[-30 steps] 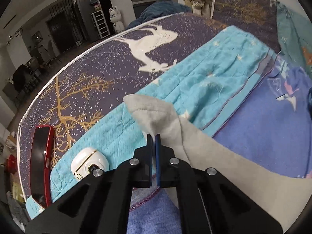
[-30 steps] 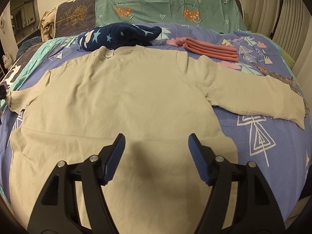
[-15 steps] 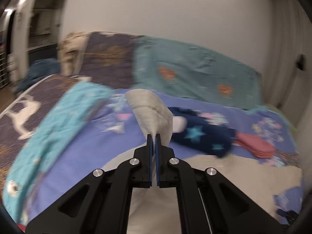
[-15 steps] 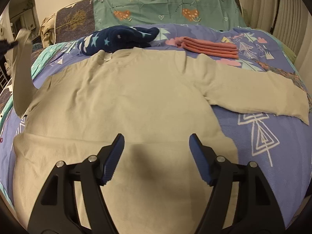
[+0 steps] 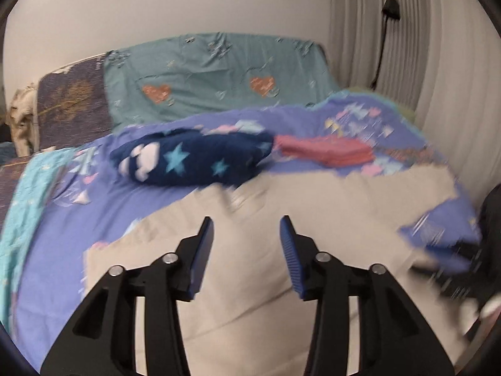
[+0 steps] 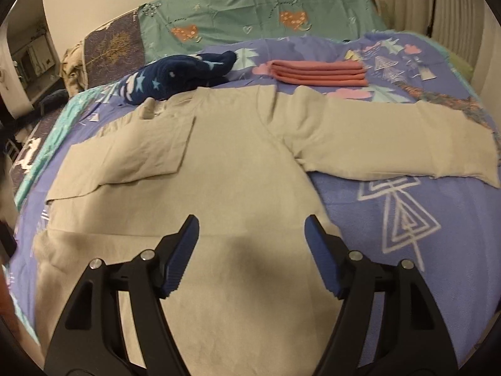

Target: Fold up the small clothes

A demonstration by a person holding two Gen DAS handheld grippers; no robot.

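**Sleeve folded in, both grippers parted above the shirt**

Beige long-sleeved shirt (image 6: pixel 238 169) lies spread flat on a purple patterned bedspread (image 6: pixel 391 213), collar toward the far side. Its left sleeve (image 6: pixel 134 159) is doubled over onto the chest, lying flat, with the cuff edge near the middle of the body. Its right sleeve (image 6: pixel 407 141) lies stretched straight out to the right across the bedspread.

The left gripper (image 5: pixel 246 228) hangs over the shirt's left part; its jaws have just been opening and now stand apart with nothing between them, the fabric lying below. That view is blurred by motion, so fine detail there cannot be told. The right gripper (image 6: pixel 252 228) hovers over the near middle of the shirt, its jaws wide apart and empty, its shadow falling on the cloth beneath.

Just beyond the collar sits a dark blue bundle with stars (image 6: pixel 184 75), and to its right a folded pink stack (image 6: pixel 319 72), well apart from the grippers. A teal cloth with orange hearts (image 6: pixel 250 15) covers the far end of the bed, and pale curtains (image 5: pixel 407 47) hang at the far right.
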